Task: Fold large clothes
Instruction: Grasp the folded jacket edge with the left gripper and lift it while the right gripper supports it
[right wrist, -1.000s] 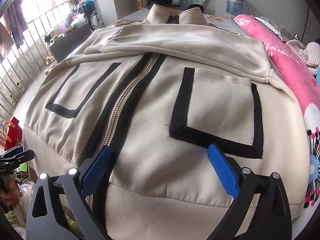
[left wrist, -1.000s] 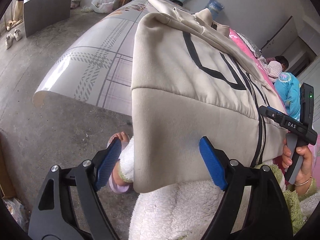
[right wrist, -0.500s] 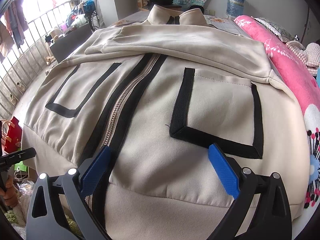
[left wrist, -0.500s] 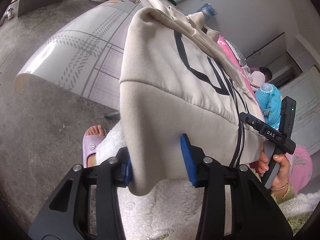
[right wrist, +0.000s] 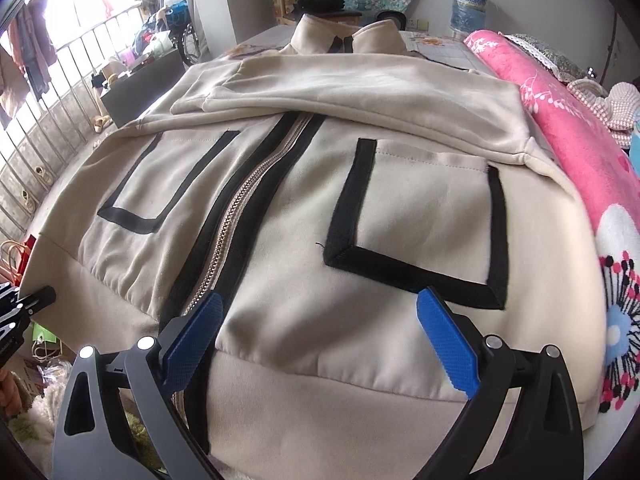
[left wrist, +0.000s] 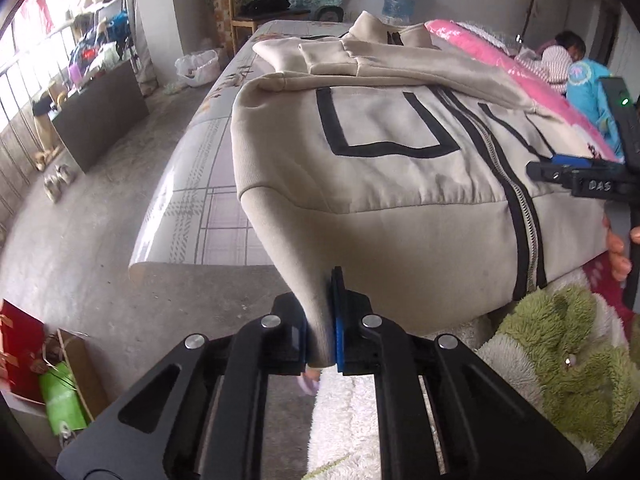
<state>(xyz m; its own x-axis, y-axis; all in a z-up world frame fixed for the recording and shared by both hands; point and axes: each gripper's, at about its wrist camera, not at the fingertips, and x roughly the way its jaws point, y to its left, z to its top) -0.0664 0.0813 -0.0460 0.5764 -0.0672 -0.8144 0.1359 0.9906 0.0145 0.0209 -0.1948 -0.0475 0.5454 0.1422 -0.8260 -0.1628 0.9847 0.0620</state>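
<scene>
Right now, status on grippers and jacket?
Left gripper shut on jacket hem corner. Right gripper open over hem, holding nothing. Nothing blocking.

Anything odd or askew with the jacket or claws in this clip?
Nothing damaged or spilled. The jacket lies flat, zipped, its sleeves folded across the chest. The left claw is shut on its hem corner, hanging off the bed edge; the right claw is open over the hem.
</scene>
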